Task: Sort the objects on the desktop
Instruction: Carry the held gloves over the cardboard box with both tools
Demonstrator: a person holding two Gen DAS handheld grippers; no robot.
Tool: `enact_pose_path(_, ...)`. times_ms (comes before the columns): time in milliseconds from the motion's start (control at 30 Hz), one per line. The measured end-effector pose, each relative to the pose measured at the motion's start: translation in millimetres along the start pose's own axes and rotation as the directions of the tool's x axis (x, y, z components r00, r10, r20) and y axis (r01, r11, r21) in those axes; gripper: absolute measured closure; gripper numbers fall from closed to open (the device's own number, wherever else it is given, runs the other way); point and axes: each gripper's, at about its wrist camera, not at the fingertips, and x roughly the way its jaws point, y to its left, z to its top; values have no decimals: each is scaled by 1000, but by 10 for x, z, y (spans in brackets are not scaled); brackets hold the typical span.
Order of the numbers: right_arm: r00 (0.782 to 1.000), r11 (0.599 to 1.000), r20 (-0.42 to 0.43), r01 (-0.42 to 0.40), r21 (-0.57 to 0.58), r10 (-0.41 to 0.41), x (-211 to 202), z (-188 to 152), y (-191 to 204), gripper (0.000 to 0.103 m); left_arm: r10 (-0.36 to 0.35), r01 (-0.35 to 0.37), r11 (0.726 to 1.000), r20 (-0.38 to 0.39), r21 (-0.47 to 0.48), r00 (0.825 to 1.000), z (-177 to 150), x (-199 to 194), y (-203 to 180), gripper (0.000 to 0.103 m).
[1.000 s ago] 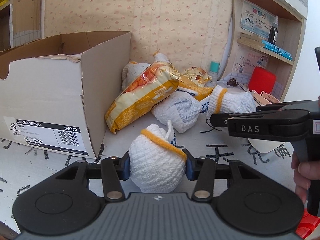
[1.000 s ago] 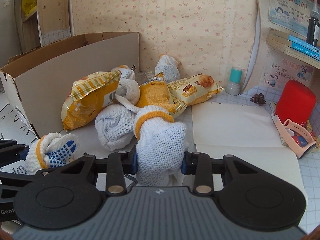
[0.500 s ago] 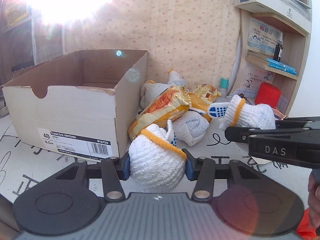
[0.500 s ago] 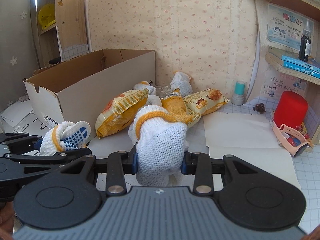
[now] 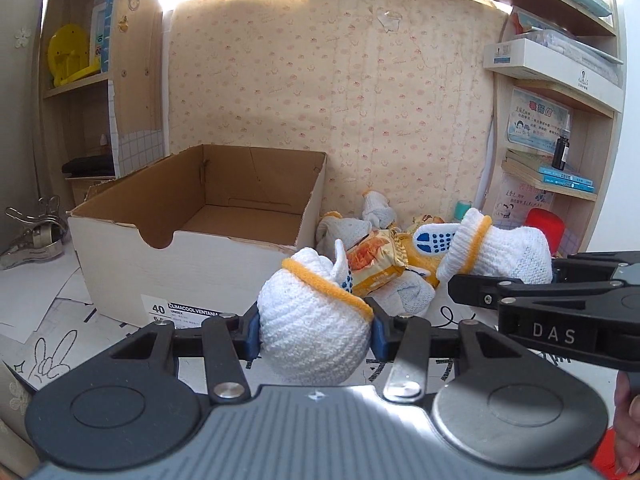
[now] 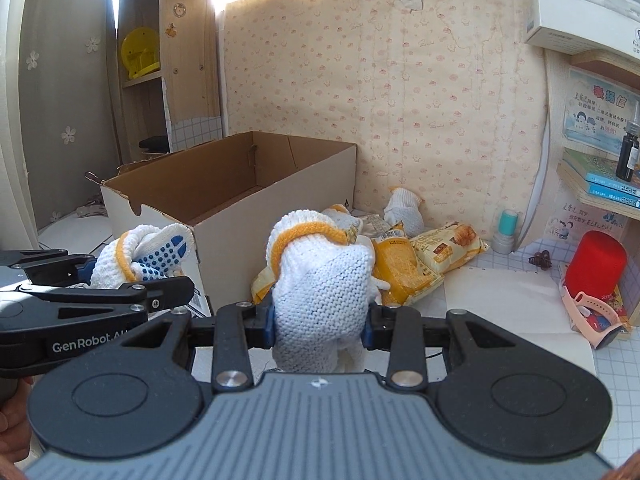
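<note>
1. Cardboard open-topped shoebox (image 5: 192, 240) stands empty, rim unobstructed.
2. Left gripper (image 5: 314, 326) clamps a white knitted yellow-cuffed glove bundle (image 5: 312, 332) right of the box.
3. Right gripper (image 6: 319, 322) clamps a second rolled white knit glove (image 6: 324, 280), farther right.
4. Yellow snack packets (image 6: 420, 264) lie beside the box on the white desktop (image 6: 516, 300).

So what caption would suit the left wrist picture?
Left gripper clamps a rolled white glove beside an open shoe box; right gripper holds another glove.

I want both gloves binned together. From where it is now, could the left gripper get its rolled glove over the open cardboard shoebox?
Probably yes. The left gripper is shut on its rolled white glove with the orange cuff, lifted off the desk, and the open cardboard shoebox sits just ahead and left with nothing seen inside or between.
</note>
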Motion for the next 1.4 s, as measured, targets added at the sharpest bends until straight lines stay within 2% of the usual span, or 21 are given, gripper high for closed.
enact_pose_path(700, 992, 991, 53, -106, -85, 111, 328, 619, 759, 66, 102, -99, 994, 94, -34, 990, 448, -139, 698, 52)
enact_pose_path(1167, 995, 991, 29, -93, -99, 96, 959, 963, 1068, 67, 177, -172, 984, 97, -55, 979, 626, 105, 1254, 52)
enact_pose_path(1400, 997, 991, -2, -78, -111, 79, 1330, 1086, 1143, 66, 195, -191, 980, 85, -54, 977, 673, 271, 1398, 52)
